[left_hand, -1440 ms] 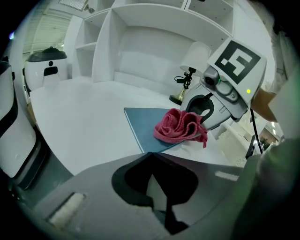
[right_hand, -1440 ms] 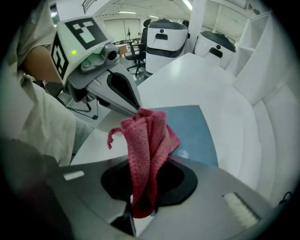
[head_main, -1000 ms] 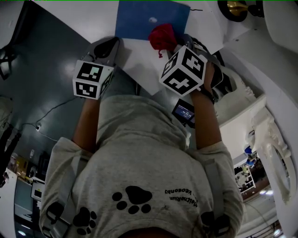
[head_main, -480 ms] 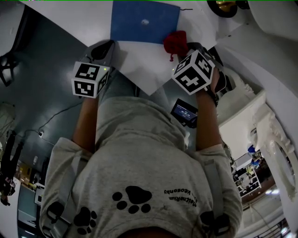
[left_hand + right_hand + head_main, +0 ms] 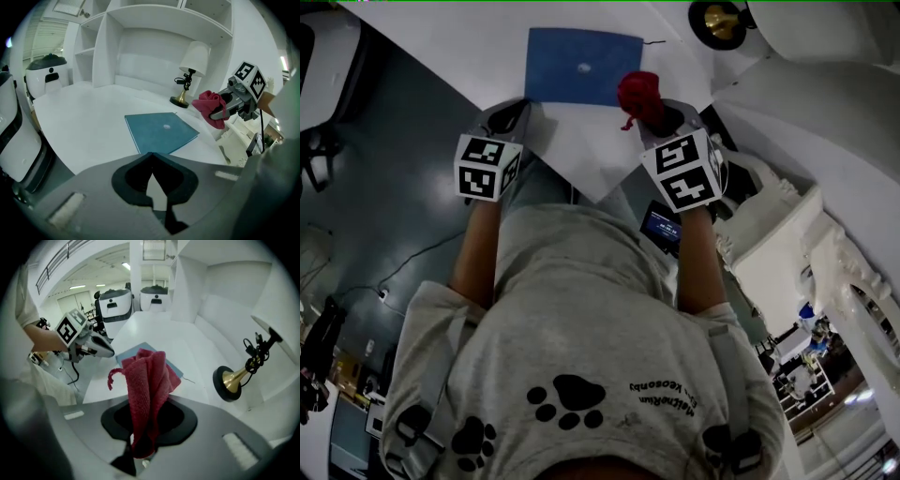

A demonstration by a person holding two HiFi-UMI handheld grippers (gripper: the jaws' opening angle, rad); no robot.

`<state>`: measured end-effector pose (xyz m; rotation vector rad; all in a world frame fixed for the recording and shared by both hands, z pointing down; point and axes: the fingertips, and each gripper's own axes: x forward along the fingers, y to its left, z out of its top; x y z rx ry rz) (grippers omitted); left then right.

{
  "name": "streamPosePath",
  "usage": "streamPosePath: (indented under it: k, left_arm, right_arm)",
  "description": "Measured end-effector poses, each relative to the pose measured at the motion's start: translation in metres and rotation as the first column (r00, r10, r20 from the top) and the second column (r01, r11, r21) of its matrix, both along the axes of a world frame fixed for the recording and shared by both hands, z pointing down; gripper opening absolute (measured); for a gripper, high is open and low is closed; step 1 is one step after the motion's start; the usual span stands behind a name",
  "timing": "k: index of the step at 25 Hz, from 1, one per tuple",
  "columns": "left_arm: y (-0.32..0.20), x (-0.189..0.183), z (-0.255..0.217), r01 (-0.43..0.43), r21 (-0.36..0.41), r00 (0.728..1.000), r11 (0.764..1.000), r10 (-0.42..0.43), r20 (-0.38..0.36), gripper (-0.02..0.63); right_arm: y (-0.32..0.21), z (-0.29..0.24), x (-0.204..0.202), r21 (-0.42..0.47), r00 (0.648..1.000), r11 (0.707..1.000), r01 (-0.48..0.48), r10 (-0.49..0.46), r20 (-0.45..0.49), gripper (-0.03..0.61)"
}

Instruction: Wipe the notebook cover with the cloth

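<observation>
A blue notebook (image 5: 581, 66) lies flat on the white table (image 5: 469, 47); the left gripper view shows the notebook (image 5: 161, 132) ahead, with a small pale spot on its cover. My right gripper (image 5: 664, 117) is shut on a bunched red cloth (image 5: 639, 94), which hangs in the air by the notebook's near right corner. In the right gripper view the cloth (image 5: 150, 371) stands up from the jaws and hides part of the notebook (image 5: 133, 355). My left gripper (image 5: 508, 117) sits at the table's near edge, left of the notebook, its jaws together and empty (image 5: 151, 154).
A brass-footed lamp (image 5: 712, 21) stands at the back right of the table, also seen as the lamp base (image 5: 229, 380). White shelving (image 5: 154, 47) backs the table. White machines (image 5: 117, 303) stand beyond its far end. A small screen (image 5: 666, 227) sits below the table edge.
My right gripper with the cloth swung right, off the notebook's corner, then drew back beside that corner. The left gripper stayed about where it was.
</observation>
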<state>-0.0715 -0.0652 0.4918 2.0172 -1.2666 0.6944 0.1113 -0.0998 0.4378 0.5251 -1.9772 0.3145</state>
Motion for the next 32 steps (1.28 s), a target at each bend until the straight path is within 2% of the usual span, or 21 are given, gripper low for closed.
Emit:
streamPosePath:
  k: [4,8,11,14,18,22,24,26,29,31,32]
  left_arm:
    - [-0.005,0.004,-0.029,0.007,0.055,1.000,0.998,-0.006,-0.014,-0.003]
    - [-0.016,0.014,-0.068,0.017,0.139,0.999,0.990,-0.011,-0.047,-0.003]
    - [-0.025,0.018,-0.101,0.030,0.212,0.998,0.977,-0.019,-0.053,-0.003]
    - [-0.037,0.019,-0.140,0.046,0.309,0.999,0.950,-0.034,-0.042,-0.003]
    - [-0.054,0.019,-0.196,0.078,0.454,0.997,0.888,-0.071,-0.033,-0.003]
    - [-0.060,0.024,-0.248,0.089,0.586,0.995,0.805,-0.093,-0.024,-0.003]
    - [-0.060,0.027,-0.270,0.098,0.637,0.994,0.765,-0.104,-0.028,-0.003]
    - [-0.057,0.031,-0.288,0.108,0.669,0.993,0.735,-0.110,-0.040,-0.003]
    - [-0.052,0.033,-0.313,0.103,0.731,0.993,0.674,-0.116,-0.033,-0.003]
    - [-0.049,0.037,-0.328,0.075,0.772,0.994,0.631,-0.107,-0.008,-0.003]
    - [-0.047,0.040,-0.333,0.060,0.785,0.995,0.616,-0.101,0.003,-0.003]
  right_arm:
    - [-0.011,-0.035,-0.012,0.114,0.995,0.992,-0.049,0.039,0.092,0.078]
    - [-0.023,-0.076,-0.019,0.226,0.981,0.969,-0.102,0.059,0.187,0.078]
    - [-0.028,-0.110,-0.024,0.293,0.956,0.941,-0.168,0.083,0.280,0.078]
    - [-0.033,-0.143,-0.030,0.346,0.920,0.907,-0.238,0.096,0.380,0.078]
    - [-0.041,-0.181,-0.033,0.396,0.862,0.858,-0.327,0.098,0.498,0.078]
    - [-0.045,-0.219,-0.031,0.418,0.791,0.809,-0.414,0.092,0.605,0.077]
    - [-0.047,-0.238,-0.028,0.418,0.748,0.782,-0.463,0.092,0.657,0.078]
    - [-0.046,-0.254,-0.025,0.424,0.718,0.757,-0.497,0.083,0.691,0.078]
    - [-0.038,-0.274,-0.029,0.467,0.697,0.718,-0.516,0.035,0.716,0.078]
    - [-0.029,-0.283,-0.037,0.511,0.700,0.697,-0.504,-0.016,0.714,0.077]
    - [-0.025,-0.285,-0.041,0.526,0.704,0.691,-0.495,-0.036,0.709,0.077]
